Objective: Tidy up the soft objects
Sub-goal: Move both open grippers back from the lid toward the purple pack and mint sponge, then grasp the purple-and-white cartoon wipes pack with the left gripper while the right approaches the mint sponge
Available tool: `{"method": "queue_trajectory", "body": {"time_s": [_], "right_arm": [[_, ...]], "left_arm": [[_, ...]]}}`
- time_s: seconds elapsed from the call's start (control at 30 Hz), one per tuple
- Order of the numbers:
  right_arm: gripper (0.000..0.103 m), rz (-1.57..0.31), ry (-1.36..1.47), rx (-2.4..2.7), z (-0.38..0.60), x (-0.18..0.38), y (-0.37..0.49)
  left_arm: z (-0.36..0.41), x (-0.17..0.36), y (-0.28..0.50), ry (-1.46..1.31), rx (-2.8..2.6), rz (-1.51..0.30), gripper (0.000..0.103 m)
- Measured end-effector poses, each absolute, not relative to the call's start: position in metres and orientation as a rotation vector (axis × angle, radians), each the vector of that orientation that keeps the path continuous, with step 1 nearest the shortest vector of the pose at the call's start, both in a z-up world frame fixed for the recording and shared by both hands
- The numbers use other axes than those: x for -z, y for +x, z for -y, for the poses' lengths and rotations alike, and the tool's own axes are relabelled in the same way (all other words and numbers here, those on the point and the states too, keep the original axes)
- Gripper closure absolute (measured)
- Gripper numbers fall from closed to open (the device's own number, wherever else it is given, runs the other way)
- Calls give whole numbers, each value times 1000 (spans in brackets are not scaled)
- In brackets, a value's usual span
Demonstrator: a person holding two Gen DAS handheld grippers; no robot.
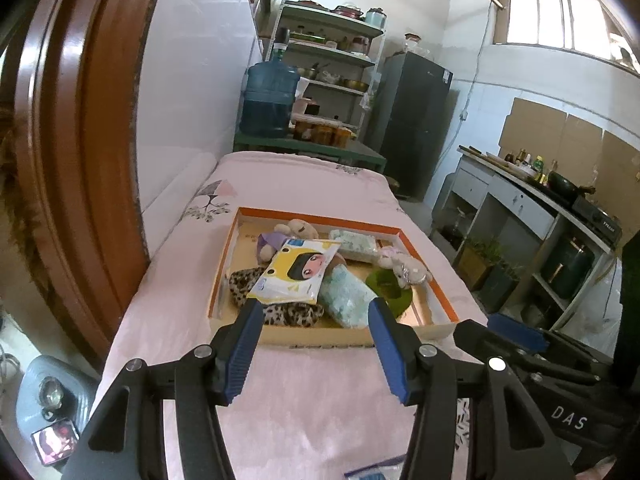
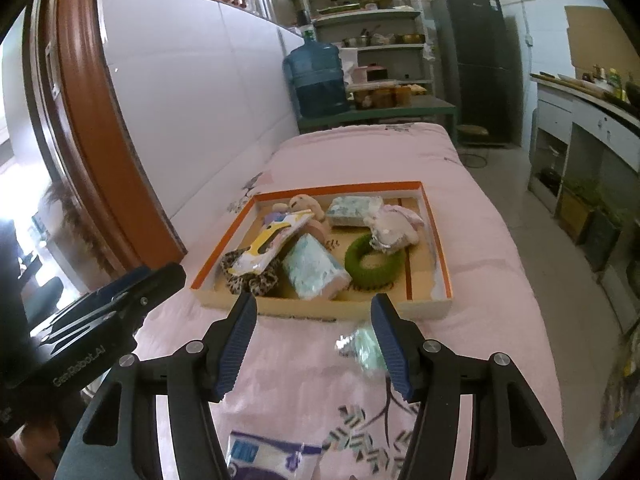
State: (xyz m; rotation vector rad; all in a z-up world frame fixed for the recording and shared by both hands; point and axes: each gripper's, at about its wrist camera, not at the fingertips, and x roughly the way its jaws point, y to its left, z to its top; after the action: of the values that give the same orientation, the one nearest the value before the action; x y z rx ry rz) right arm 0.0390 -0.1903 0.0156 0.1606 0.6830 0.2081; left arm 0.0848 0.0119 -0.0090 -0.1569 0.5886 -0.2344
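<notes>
An orange-rimmed cardboard tray [image 1: 316, 216] [image 2: 440, 256] lies on the pink bed. It holds a yellow cartoon packet [image 1: 294, 272] [image 2: 268, 246], a leopard-print cloth [image 1: 276, 312] [image 2: 248, 276], a light blue tissue pack [image 1: 346, 296] [image 2: 314, 268], a green ring [image 1: 394, 286] [image 2: 374, 262], plush toys [image 1: 298, 229] [image 2: 394, 226] and a second tissue pack [image 1: 354, 242] [image 2: 350, 208]. My left gripper [image 1: 316, 314] is open and empty just before the tray's near edge. My right gripper [image 2: 314, 308] is open and empty. A small green packet [image 2: 362, 344] lies on the bed by its right finger. A purple-white packet [image 2: 264, 454] lies under it.
The pink bed [image 1: 304, 184] runs along a white wall on the left, with a brown door frame [image 1: 80, 120]. A blue water jug [image 1: 270, 98] and shelves [image 1: 332, 60] stand beyond the bed. A fridge [image 1: 414, 120] and a kitchen counter [image 1: 532, 200] are on the right.
</notes>
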Motion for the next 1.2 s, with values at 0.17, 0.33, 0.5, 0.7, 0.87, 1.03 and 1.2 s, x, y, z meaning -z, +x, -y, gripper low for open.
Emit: {"method": "queue_trajectory", "body": {"time_s": [0.17, 0.33, 0.5, 0.7, 0.87, 1.03, 1.2], "right_arm": [[42, -667, 153, -196, 188, -20, 17], [42, -660, 143, -177, 185, -20, -1], [42, -659, 152, -145, 185, -19, -16], [42, -646, 145, -93, 182, -19, -33], [42, -650, 141, -89, 183, -19, -38], [42, -648, 140, -85, 185, -20, -42], [42, -651, 159, -45, 198, -14, -51]], "left_arm": [[-11, 8, 67, -160, 225, -597, 48], [-9, 11, 50, -140, 224, -604, 48], [-7, 11, 36, -118, 221, -601, 48], [-8, 11, 22, -124, 203, -614, 48], [-6, 10, 13, -96, 160, -615, 48], [-5, 12, 6, -90, 172, -624, 48], [-2, 28, 5, -131, 253, -687, 48]]}}
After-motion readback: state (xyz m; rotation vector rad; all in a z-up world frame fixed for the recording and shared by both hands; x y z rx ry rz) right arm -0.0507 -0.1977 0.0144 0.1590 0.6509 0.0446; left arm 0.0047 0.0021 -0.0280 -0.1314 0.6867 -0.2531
